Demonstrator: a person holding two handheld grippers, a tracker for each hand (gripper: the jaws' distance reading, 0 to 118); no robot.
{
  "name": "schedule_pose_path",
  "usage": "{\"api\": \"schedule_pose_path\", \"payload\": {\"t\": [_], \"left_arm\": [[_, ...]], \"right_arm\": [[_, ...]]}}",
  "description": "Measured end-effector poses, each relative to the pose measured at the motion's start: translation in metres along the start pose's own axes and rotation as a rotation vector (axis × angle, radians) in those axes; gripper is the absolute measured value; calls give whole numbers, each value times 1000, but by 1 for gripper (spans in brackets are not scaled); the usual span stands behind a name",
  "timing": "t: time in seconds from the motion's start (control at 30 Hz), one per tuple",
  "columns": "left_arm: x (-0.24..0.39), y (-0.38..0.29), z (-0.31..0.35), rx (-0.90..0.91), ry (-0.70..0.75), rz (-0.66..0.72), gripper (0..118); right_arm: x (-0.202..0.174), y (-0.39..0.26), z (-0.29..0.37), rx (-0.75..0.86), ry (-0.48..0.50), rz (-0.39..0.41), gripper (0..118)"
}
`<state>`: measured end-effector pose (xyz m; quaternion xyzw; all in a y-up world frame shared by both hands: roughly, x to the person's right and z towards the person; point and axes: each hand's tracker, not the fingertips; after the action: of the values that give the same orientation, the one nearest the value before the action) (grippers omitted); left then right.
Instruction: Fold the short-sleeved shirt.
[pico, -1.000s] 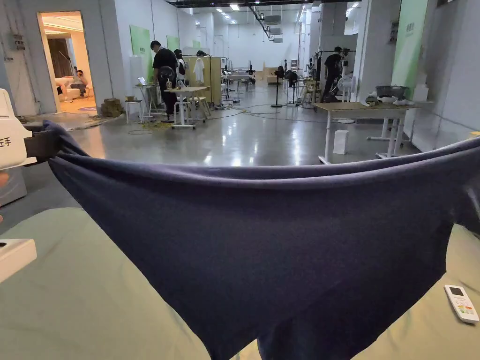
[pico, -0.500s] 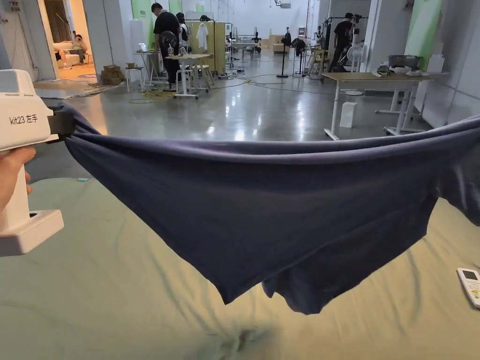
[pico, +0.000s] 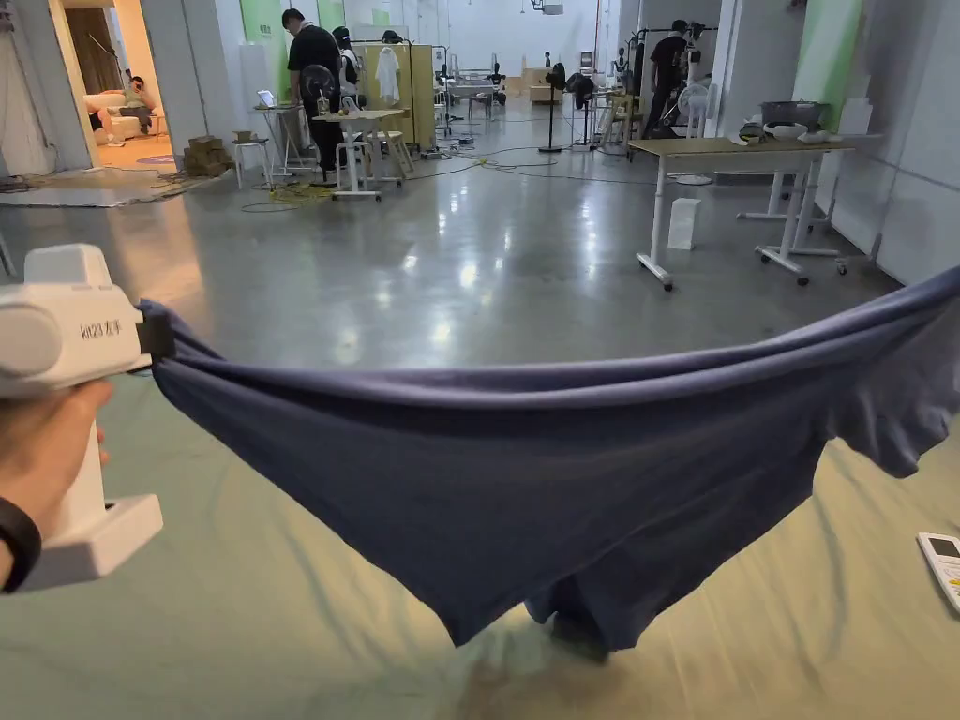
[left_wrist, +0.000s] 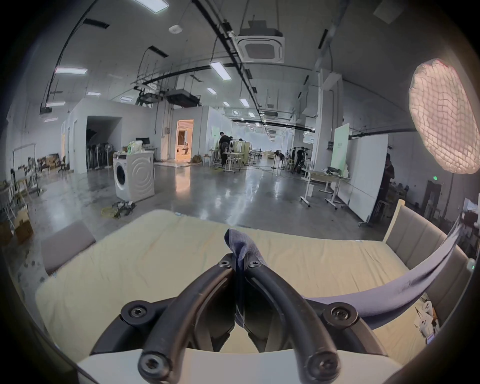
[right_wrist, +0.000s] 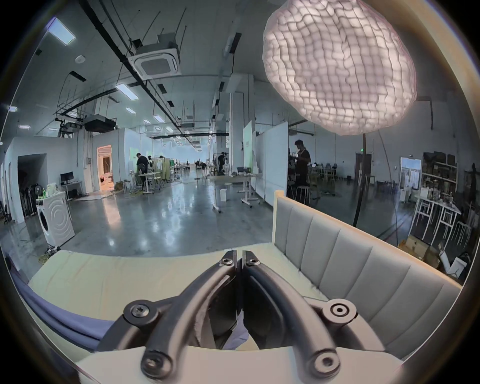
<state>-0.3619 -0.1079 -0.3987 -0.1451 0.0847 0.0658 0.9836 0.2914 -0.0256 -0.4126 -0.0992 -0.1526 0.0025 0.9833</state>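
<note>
A navy short-sleeved shirt (pico: 562, 469) hangs stretched sideways above the pale green bed (pico: 234, 609). Its lowest hanging end reaches the sheet near the middle. At the left, a hand holds my left gripper (pico: 155, 333), shut on one end of the shirt. In the left gripper view a tuft of the shirt (left_wrist: 241, 246) sticks out past the tips of the left gripper (left_wrist: 239, 263), and the cloth runs off to the right. In the right gripper view, my right gripper (right_wrist: 239, 259) is shut, with shirt cloth (right_wrist: 65, 319) trailing off to the lower left. A short sleeve (pico: 891, 431) droops at the right.
A white remote control (pico: 942, 562) lies on the sheet at the right. A padded grey headboard (right_wrist: 350, 259) bounds the bed's right side, under a large lit lamp (right_wrist: 337, 65). Beyond the bed are polished floor, a washing machine (left_wrist: 133, 176), tables and several people.
The head camera has tilted down. The left gripper and the stretched shirt edge have come lower towards the bed, and the shirt's hanging end now reaches the sheet.
</note>
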Motion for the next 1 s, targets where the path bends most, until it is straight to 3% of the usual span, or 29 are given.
{"api": "schedule_pose_path", "payload": {"t": [0.13,0.23,0.3,0.47,0.5,0.6,0.77,1.0], "left_arm": [[-5,-64,-14,-122,1,62,5],[-15,-106,-7,-167,-27,92,5],[-27,-128,7,-183,-69,127,5],[-63,-189,73,-243,-112,95,5],[-69,-201,87,-246,-110,97,5],[-88,-243,129,-313,-136,128,5],[-106,-298,191,-367,-131,176,5],[-122,-349,225,-440,-79,232,5]], "right_arm": [[-1,-66,-13,-120,23,21,2],[11,-110,-17,-218,39,-9,2],[24,-135,-6,-228,51,-62,2],[70,-210,56,-287,100,-80,2],[78,-223,67,-360,116,-71,2],[102,-265,115,-397,113,-102,2],[135,-329,191,-458,35,-237,2],[152,-378,247,-529,-19,-242,2]]}}
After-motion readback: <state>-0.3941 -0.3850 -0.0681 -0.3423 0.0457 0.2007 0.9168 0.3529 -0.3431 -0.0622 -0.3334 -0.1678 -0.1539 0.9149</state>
